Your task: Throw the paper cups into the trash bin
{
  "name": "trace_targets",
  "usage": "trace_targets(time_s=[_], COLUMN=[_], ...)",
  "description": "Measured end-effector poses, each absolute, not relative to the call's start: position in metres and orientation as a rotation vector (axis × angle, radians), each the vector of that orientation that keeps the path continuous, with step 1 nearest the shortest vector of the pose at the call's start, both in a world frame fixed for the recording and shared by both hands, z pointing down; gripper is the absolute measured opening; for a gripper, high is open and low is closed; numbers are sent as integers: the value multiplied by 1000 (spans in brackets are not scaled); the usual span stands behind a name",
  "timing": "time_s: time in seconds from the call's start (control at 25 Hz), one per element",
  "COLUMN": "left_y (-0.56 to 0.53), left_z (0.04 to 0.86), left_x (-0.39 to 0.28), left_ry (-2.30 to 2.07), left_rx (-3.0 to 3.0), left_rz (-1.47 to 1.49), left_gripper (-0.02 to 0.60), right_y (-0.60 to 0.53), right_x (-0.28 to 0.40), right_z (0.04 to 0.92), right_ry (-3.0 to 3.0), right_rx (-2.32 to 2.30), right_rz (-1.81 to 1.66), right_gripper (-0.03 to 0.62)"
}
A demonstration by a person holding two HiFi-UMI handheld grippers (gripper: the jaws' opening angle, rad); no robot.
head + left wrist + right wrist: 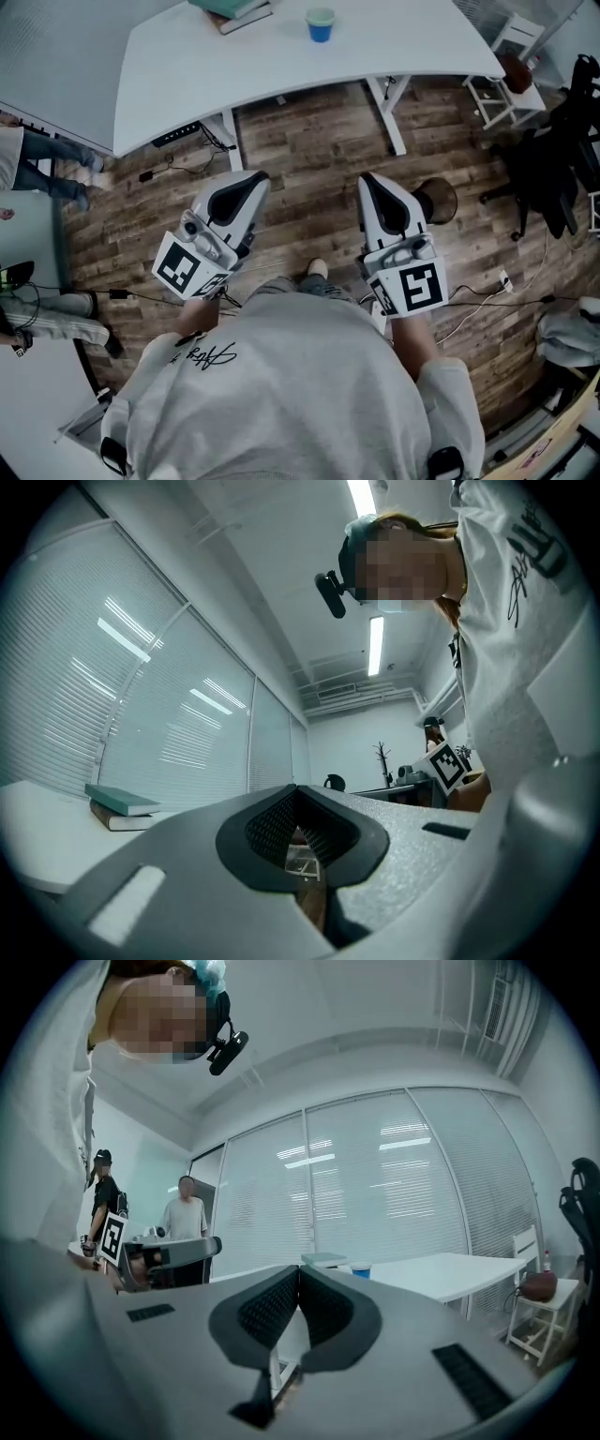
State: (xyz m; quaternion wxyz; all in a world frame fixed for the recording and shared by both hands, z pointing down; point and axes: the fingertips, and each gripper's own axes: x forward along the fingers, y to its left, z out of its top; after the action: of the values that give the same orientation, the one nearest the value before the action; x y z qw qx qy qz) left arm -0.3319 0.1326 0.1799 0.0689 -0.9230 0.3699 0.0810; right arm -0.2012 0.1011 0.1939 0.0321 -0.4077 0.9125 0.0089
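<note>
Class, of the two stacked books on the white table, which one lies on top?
The teal book. It rests on the brown book, which is partly covered underneath it.

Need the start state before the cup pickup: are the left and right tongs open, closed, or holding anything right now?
Left tongs: closed, holding nothing.
Right tongs: closed, holding nothing.

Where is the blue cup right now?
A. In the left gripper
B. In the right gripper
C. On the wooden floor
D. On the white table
D: the blue cup stands on the white table near the books, while the left gripper and the right gripper are both shut with nothing between their jaws.
</note>
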Motion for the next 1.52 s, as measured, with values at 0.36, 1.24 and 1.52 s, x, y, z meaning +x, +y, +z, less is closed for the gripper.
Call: trace_targets(time_s=[0.36, 1.24, 1.52], left_y=[107, -5, -44], left_z=[182, 181, 181], left_x=[-326, -345, -354], left_ry=[1117, 1066, 1054], left_rx=[-2779, -2805, -2814], left_rz=[226, 254, 253], left_gripper=[3, 3, 3], right_y=[69, -32, -71], right_x=[-194, -213, -222], right_z=[196, 200, 205], right_ry=[2812, 2793, 2788], right_rx=[-1252, -1327, -1337], right_rz=[4, 29, 7], right_gripper=[11, 11, 11])
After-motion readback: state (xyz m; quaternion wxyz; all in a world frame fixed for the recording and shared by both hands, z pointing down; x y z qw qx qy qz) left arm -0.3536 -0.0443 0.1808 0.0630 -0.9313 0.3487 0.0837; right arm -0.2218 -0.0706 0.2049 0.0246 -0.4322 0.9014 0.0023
